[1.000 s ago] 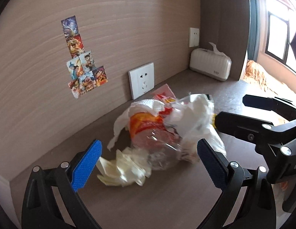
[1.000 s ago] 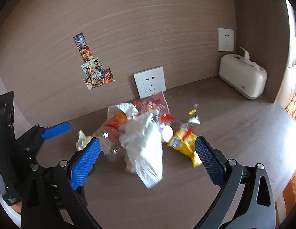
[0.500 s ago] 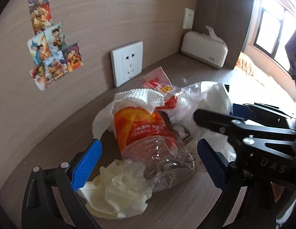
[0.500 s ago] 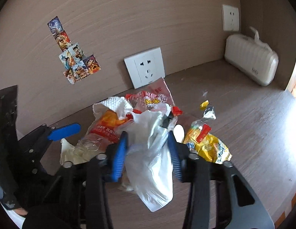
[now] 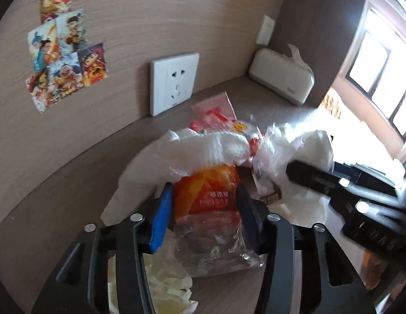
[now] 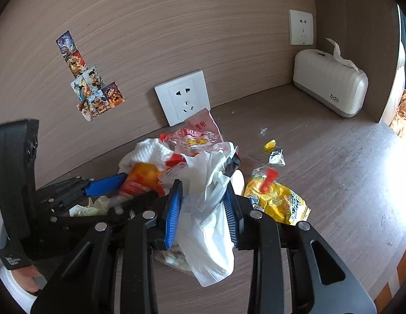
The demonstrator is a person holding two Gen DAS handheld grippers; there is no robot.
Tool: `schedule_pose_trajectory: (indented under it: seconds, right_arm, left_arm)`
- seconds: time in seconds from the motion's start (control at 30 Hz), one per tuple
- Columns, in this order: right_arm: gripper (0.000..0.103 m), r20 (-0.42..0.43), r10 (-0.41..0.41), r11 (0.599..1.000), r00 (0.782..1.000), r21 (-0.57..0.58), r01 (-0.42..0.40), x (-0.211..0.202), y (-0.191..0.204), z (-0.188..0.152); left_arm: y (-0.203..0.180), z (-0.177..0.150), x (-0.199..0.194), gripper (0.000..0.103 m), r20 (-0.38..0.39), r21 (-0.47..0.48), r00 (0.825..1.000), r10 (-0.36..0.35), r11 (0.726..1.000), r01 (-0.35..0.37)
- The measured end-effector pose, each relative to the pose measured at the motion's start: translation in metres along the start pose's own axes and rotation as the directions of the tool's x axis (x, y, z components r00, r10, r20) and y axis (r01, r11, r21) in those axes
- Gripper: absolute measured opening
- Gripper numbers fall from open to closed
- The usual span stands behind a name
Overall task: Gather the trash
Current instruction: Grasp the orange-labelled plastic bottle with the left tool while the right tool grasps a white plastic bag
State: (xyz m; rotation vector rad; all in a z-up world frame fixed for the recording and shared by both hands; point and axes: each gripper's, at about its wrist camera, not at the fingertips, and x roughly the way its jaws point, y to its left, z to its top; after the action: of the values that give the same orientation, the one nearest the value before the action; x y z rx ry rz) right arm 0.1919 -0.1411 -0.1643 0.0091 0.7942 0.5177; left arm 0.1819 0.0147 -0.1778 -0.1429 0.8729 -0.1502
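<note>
Both grippers have closed in on the trash pile below the socket.

The bottle (image 5: pixel 207 206), crushed and orange-labelled, lies in front of the socket (image 5: pixel 174 86); a second ago the left gripper (image 5: pixel 203 209) stood wide and short of it, and now its jaws are closing with the pads on the bottle's sides. Beside it, away from the stickers, the bag (image 6: pixel 205 209) of white plastic was loose a second ago and now sits pinched in the right gripper (image 6: pixel 203 206), jaws clamped on it. A tissue (image 5: pixel 216 146) lies between bottle and socket; a yellow wrapper (image 6: pixel 276 198) lies untouched further from the socket. Likely both pieces are ready to lift; the wrapper and tissue remain to collect.
</note>
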Motion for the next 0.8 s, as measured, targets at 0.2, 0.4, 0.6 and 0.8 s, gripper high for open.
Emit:
schedule_pose_trajectory:
  seconds: [0.2,0.4,0.6,0.8]
  right_arm:
    - [0.033,0.011,0.000,1.000,1.000,-0.005,0.000,-0.002,0.000,0.001]
    - [0.033,0.021,-0.008,1.000,1.000,0.009,0.008,-0.007,-0.006,0.001]
    - [0.033,0.029,-0.021,1.000,0.999,0.021,0.020,-0.009,-0.012,0.000]
    - [0.033,0.044,-0.023,1.000,0.999,0.013,0.022,-0.014,-0.010,-0.001]
  left_arm:
    - [-0.011,0.000,0.005,0.054,-0.048,0.058,0.999,-0.006,0.998,0.009]
    - [-0.024,-0.007,0.026,0.065,-0.134,0.086,0.991,0.004,0.996,0.008]
    - [-0.044,-0.028,0.031,0.065,-0.111,0.166,0.993,0.033,0.986,-0.014]
    - [-0.046,-0.023,0.013,0.064,-0.047,0.152,0.999,0.025,0.988,-0.017]
